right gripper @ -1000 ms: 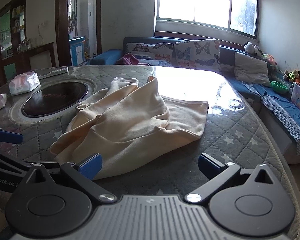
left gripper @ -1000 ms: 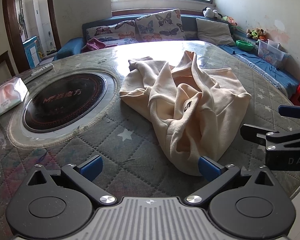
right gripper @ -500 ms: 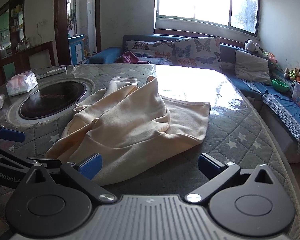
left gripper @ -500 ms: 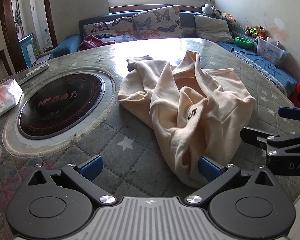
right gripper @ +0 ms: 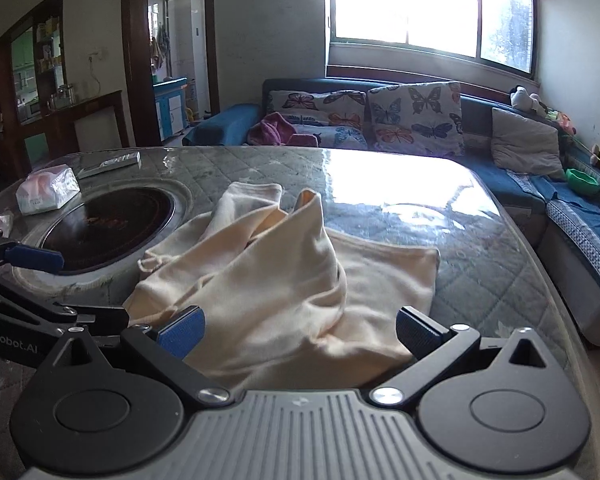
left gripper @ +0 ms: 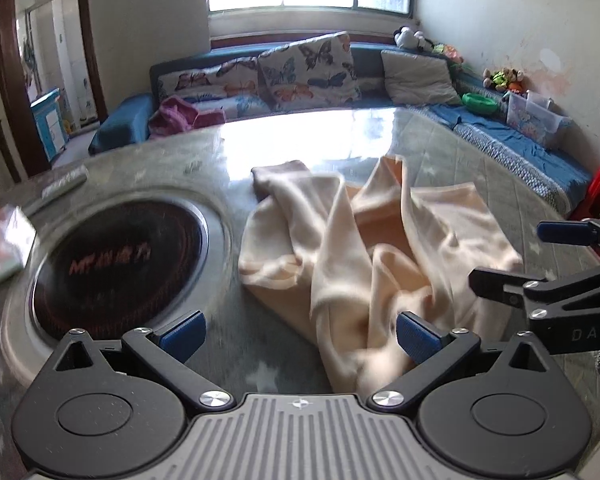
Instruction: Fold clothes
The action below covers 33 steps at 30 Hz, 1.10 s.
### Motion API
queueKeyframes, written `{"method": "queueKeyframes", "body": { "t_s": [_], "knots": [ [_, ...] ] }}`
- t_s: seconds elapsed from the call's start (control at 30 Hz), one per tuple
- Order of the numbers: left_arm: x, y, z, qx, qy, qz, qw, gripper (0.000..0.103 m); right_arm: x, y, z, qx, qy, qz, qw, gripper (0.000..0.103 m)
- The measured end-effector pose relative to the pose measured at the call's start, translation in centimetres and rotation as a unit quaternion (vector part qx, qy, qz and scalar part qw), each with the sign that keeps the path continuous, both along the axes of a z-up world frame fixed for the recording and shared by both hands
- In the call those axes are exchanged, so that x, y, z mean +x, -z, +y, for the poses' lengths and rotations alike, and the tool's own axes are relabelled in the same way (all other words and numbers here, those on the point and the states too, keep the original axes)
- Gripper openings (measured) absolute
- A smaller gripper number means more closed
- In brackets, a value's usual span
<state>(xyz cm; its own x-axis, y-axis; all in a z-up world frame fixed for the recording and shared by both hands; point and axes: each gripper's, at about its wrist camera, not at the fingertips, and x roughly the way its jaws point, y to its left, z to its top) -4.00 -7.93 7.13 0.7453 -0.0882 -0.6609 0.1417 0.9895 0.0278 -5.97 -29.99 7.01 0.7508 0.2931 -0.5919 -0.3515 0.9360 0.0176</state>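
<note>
A cream sweatshirt [left gripper: 364,256] lies crumpled in a heap on the round quilted table [left gripper: 440,148], with one sleeve reaching toward the far side. In the right wrist view the same sweatshirt [right gripper: 284,280] fills the middle of the table [right gripper: 480,248]. My left gripper [left gripper: 299,336] is open over the near left edge of the heap, nothing between its blue pads. My right gripper [right gripper: 299,330] is open too, its jaws spread above the garment's near hem. Each gripper shows at the side of the other's view.
A black round cooktop [left gripper: 112,268] is set into the table left of the sweatshirt. A tissue pack [right gripper: 46,194] and a flat grey box [right gripper: 108,164] lie beyond it. A blue sofa [right gripper: 380,120] with butterfly cushions runs behind the table and along the right.
Both grippers have moved forward toward the sweatshirt, which looks larger and closer now. The left wrist view is blurred with motion. Both stay open; the garment has not moved.
</note>
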Motion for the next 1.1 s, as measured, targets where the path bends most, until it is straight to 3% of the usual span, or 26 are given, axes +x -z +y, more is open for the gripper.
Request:
{"method": "queueKeyframes", "body": {
  "t_s": [0.17,0.4,0.6,0.67,0.73,0.9,1.0,1.1],
  "knots": [
    [3.2,-1.0,0.3,-0.004,0.013,-0.023,0.9996,0.095,4.2,-0.8,0.0,0.009,-0.002,0.006,1.000,0.095],
    [8.3,0.0,-0.2,-0.012,0.054,-0.013,0.9984,0.068,9.9,-0.8,0.5,0.025,-0.011,0.027,0.999,0.081],
    [11.0,1.4,-2.0,-0.005,0.110,-0.002,0.9939,0.062,14.1,0.3,1.5,0.033,-0.034,0.059,0.997,0.062],
    [11.7,1.9,-2.5,0.000,0.124,0.004,0.9922,0.054,14.8,0.7,1.7,0.031,-0.037,0.068,0.996,0.056],
    [12.3,2.6,-2.8,0.004,0.133,0.014,0.9910,0.046,15.6,1.4,1.9,0.034,-0.046,0.085,0.995,0.044],
    [12.6,3.7,-2.1,-0.008,0.143,0.035,0.9891,0.011,15.7,2.6,1.3,0.049,-0.054,0.105,0.992,0.018],
    [11.9,3.6,-1.3,-0.017,0.138,0.028,0.9899,0.005,14.9,2.1,0.7,0.052,-0.046,0.087,0.994,0.009],
    [10.9,3.1,-0.3,-0.032,0.120,0.020,0.9920,0.004,13.6,1.0,-0.2,0.053,-0.026,0.058,0.997,0.008]
  ]
}}
